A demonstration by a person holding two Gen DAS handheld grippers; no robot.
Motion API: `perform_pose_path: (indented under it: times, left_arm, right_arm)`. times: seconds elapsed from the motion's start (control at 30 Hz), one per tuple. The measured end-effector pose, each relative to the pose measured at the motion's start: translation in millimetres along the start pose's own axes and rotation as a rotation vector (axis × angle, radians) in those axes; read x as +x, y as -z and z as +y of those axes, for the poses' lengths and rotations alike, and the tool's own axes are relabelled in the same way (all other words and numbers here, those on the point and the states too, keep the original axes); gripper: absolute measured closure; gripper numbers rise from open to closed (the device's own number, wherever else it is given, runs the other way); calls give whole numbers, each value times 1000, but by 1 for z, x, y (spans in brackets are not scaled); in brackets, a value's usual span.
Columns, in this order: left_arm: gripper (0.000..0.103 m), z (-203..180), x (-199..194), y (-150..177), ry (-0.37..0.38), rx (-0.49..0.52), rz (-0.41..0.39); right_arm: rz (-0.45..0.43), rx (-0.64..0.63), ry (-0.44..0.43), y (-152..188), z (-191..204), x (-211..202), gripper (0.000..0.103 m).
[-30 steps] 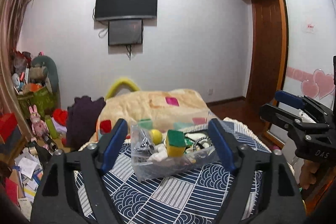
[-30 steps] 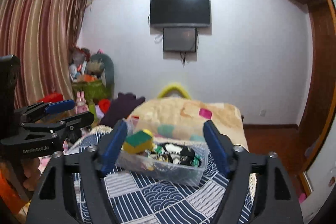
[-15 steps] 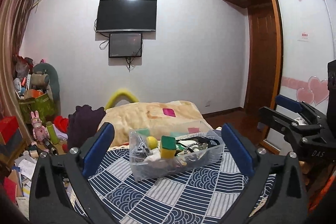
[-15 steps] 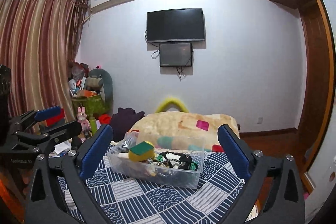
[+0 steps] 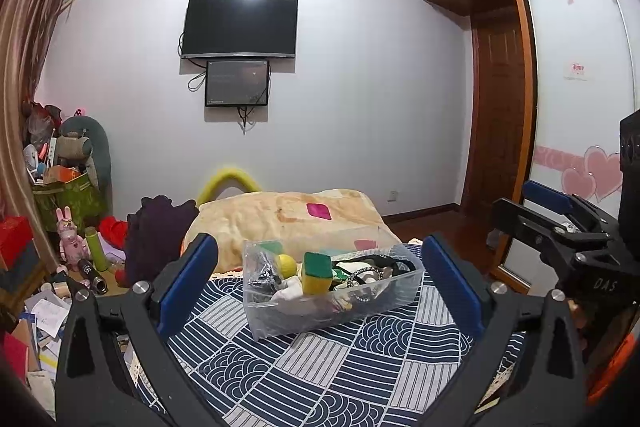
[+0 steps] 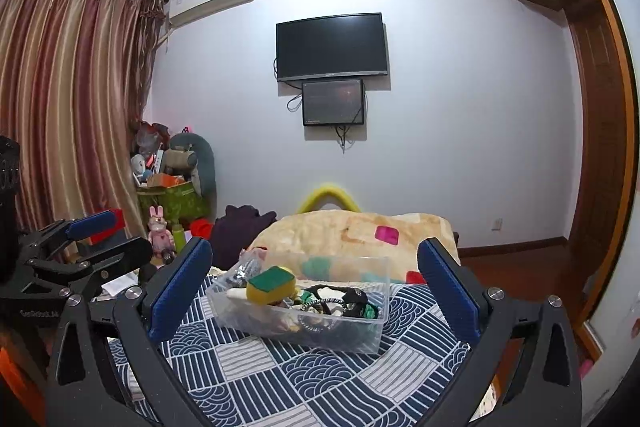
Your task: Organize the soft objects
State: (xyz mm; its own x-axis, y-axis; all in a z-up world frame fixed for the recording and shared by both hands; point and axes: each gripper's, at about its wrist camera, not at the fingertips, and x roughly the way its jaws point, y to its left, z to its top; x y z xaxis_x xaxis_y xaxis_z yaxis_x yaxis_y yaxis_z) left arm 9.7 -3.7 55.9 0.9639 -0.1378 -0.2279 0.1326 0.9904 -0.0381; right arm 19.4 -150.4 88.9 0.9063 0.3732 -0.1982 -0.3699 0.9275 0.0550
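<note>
Both grippers have been widening and backing off the clear bin point(image 5: 332, 301); left gripper point(image 5: 320, 287) and right gripper point(image 6: 316, 291) are hovering spread apart, empty. Only the left view is showing the yellow ball point(image 5: 286, 264).

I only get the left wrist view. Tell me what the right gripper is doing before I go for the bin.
Observer: The right gripper is wide open and empty. The bin sits ahead between its fingers, untouched.
Operator: Report the sponge from that side.
Observer: The sponge lies tilted, green face up, on top of the pile at the bin's left end.
Operator: Check my left gripper from there.
Observer: The left gripper shows side-on, left of the bin and apart from it.
</note>
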Motion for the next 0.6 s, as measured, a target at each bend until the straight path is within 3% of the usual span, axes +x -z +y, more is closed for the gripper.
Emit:
perform_pose_path:
  times: [0.6]
  left_arm:
    - [0,3,3,3,-3,-4,9]
  right_arm:
    - [8,-2,-11,0,2,-4,0]
